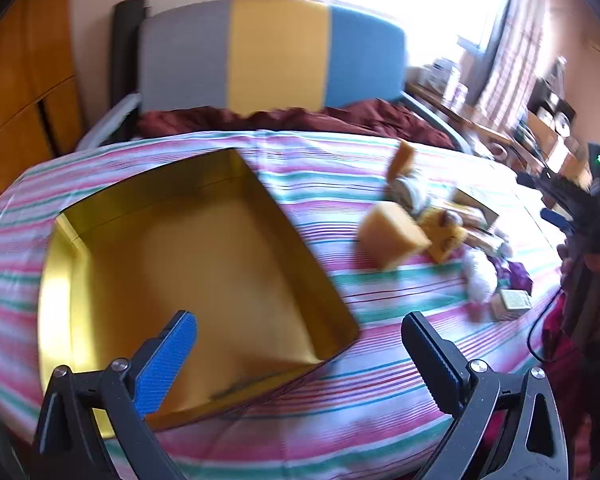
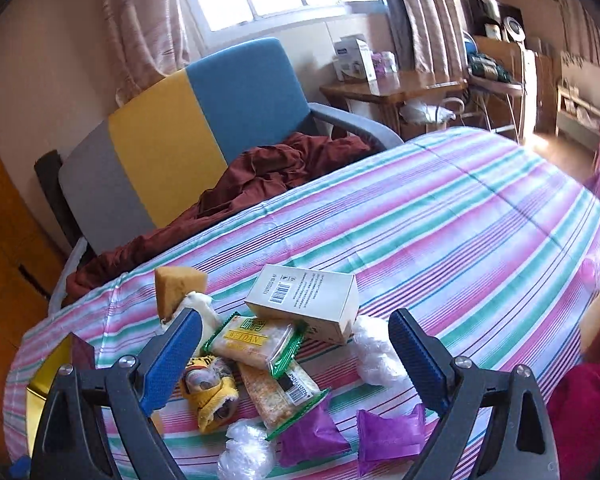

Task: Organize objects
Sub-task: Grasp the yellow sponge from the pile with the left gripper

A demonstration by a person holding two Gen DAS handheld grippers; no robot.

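Observation:
A gold metal box [image 1: 204, 272], empty inside, lies on the striped bedspread [image 1: 380, 380] in the left wrist view. My left gripper [image 1: 300, 356] hangs open over the box's near corner with nothing between its fingers. To the right lies a heap with a yellow sponge [image 1: 392, 234]. In the right wrist view my right gripper [image 2: 296, 350] stands open above that heap: a white carton [image 2: 306, 300], two green snack packets [image 2: 256, 338], a yellow plush toy [image 2: 210, 394], a sponge [image 2: 178, 286], two purple sachets [image 2: 390, 432] and white wads [image 2: 374, 354].
An armchair [image 2: 196, 120] with grey, yellow and blue panels stands behind the bed, a maroon cloth [image 2: 260, 172] draped on its seat. A wooden side table [image 2: 396, 88] with boxes is by the window. The gold box's edge [image 2: 46, 376] shows at the right wrist view's left.

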